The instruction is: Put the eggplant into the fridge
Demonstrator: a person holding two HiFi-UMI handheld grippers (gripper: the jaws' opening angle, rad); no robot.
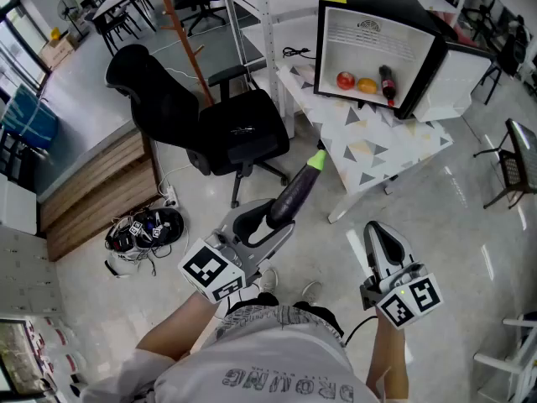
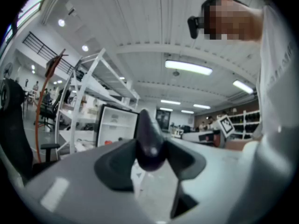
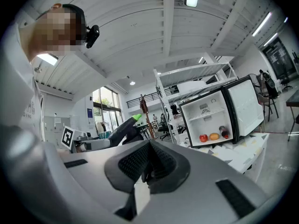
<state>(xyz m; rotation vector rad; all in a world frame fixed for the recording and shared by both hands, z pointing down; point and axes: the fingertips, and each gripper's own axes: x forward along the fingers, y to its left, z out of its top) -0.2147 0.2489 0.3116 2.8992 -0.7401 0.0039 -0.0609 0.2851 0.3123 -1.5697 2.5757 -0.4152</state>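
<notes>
- On my left gripper [image 1: 267, 222] the jaws clamp the eggplant [image 1: 295, 193], above the floor [image 1: 327, 254].
- My right gripper [image 1: 382, 243]: jaws together.
- Far right, the open fridge [image 1: 369, 2] sits on the patterned surface [image 1: 379, 148].

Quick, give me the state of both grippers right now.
Left gripper: jaws closed on the eggplant.
Right gripper: jaws shut, nothing between them.

Light: bright, from ceiling strip lamps [image 2: 188, 67] above the left claw [image 2: 150, 147].
Focus: claw close-up blurred.
Edges: fisheye bend, dark corners.
</notes>
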